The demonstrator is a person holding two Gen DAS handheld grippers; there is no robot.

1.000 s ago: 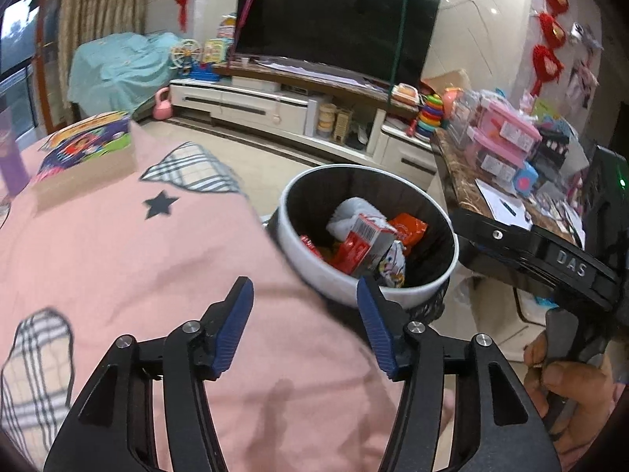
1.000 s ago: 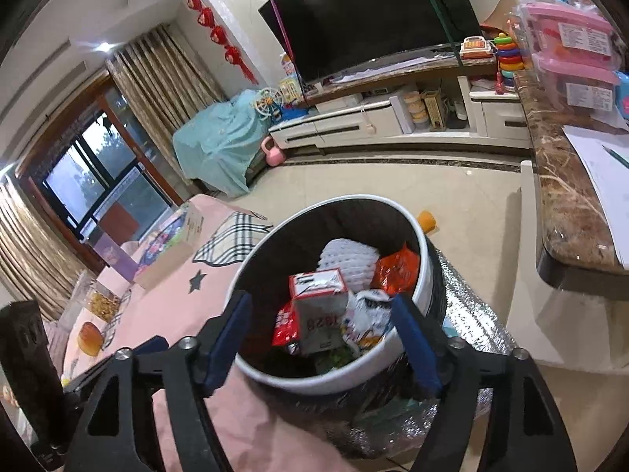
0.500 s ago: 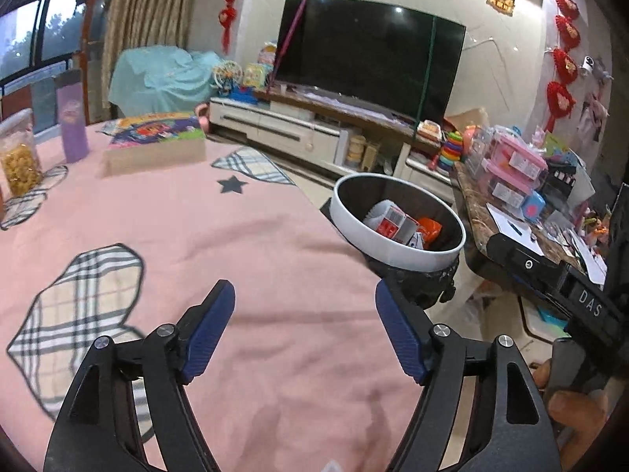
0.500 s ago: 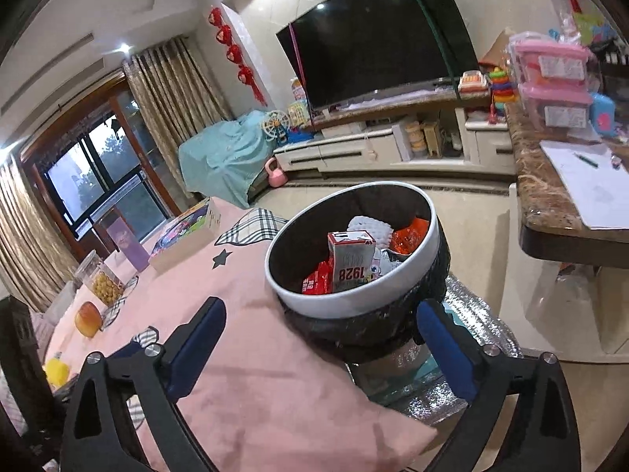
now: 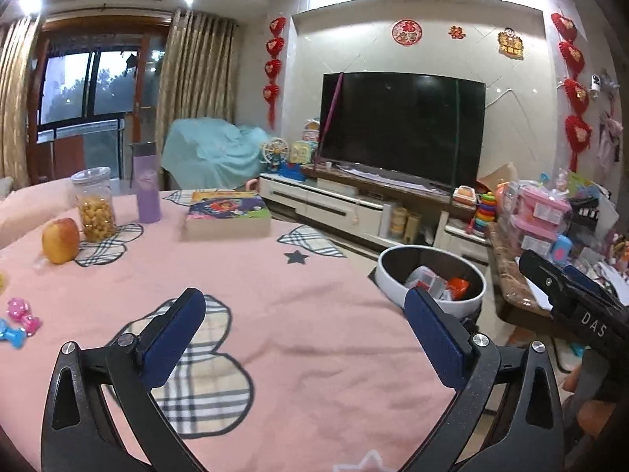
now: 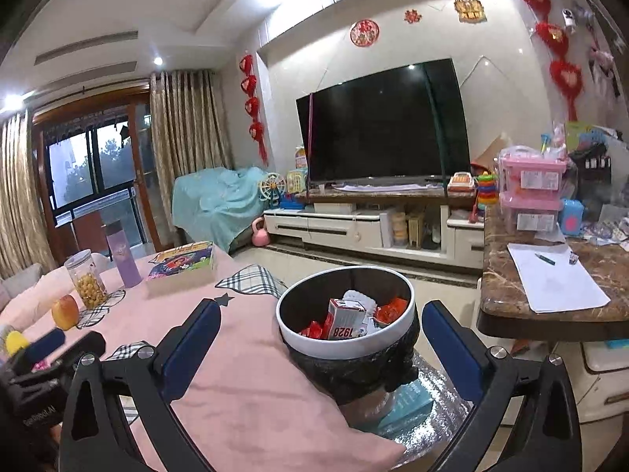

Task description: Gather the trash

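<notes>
A pink tablecloth covers the table. At its far edge stand an apple, a snack jar, a purple bottle and a book; pink and blue toys lie at the left edge.

The left gripper hung level over the pink tablecloth, jaws spread wide and empty. The right gripper was likewise wide apart, beside it.

On the surface: one apple, one jar, one bottle, one book; beside it, one bin.
</notes>
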